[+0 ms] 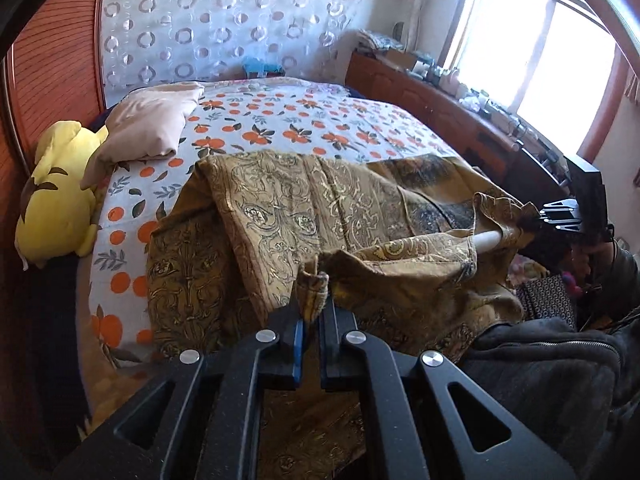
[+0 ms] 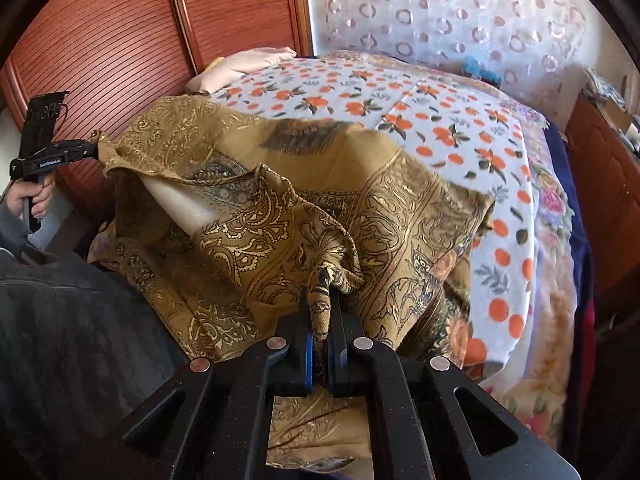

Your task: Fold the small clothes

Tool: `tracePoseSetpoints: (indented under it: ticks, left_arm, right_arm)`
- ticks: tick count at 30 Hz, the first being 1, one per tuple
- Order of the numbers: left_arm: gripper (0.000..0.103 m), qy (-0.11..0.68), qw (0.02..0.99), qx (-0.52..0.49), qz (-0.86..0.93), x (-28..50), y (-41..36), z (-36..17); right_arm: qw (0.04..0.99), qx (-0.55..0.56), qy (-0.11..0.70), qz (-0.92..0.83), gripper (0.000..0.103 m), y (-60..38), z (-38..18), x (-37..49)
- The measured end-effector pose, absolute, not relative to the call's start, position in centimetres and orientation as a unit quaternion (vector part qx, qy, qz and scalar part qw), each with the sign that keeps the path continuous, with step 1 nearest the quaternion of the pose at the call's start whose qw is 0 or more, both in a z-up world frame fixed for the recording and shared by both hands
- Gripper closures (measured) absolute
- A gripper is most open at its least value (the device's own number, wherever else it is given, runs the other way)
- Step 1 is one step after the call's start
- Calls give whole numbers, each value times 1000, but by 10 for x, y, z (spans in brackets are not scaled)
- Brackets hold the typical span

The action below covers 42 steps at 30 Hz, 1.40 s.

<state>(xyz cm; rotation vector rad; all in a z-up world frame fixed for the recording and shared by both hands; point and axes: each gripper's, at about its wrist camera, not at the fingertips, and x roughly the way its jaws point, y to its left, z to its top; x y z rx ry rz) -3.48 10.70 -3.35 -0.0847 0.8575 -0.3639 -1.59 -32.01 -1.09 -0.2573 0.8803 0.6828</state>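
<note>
My left claw (image 1: 314, 296) is pinching one bunched corner of the mustard-gold paisley-printed cloth (image 1: 304, 208); my right claw (image 2: 322, 312) is clamped on another. The cloth drapes from both over the orange-flowered bed (image 1: 320, 120), spreading toward twelve o'clock. It looks light, limp and slippery; I'd keep hold of the corners.

Counted: 2 grippers, left gripper (image 1: 310, 300) and right gripper (image 2: 320, 312), both clamped on 1 mustard paisley cloth (image 1: 304, 204), plus 1 yellow plush toy (image 1: 60, 200), 1 beige pillow (image 1: 148, 128), 1 orange-print bedsheet (image 1: 312, 120), 1 window (image 1: 532, 52)
</note>
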Motion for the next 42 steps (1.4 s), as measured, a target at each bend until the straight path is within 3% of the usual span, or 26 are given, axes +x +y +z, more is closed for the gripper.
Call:
tracePoseSetpoints:
  ticks: [4,6,7,8,10,12,14,27,42]
  left_arm:
    - [89,415,894,-29,-166,-40,107,-30]
    - [75,405,899,-25,-166,-44,108,-22]
    - [69,402,900,-23,-166,-46,109,-18]
    - [56,399,902,-22,-163,-46,111,-14]
    - [48,392,907,-16,-151,-46,113,-10]
    - [34,390,909,-14,-144,-43,114,-10]
    - [27,386,912,-21,-139,-38,116,-12]
    - [26,361,921,-84,-119,17,138,-20]
    - [26,392,916,-57,-67,83,149,-54]
  right_arm:
    - [844,-109,418,318,99,-314,-9,-7]
    - [845,-115,416,316,97,-312,-5,-4]
    - [846,-117,414,315,91,-311,-5,-5]
    - [848,-118,413,311,87,-312,-3,-6]
    - [853,-111,411,302,65,-315,-1,-4]
    - [861,-108,399,297,51,-320,6,-9]
    - [868,-101,388,292,46,-325,9,-12]
    - [909,-47,365,195,40,-322,-29,61]
    - [907,-18,389,159,39,-320,-58,113]
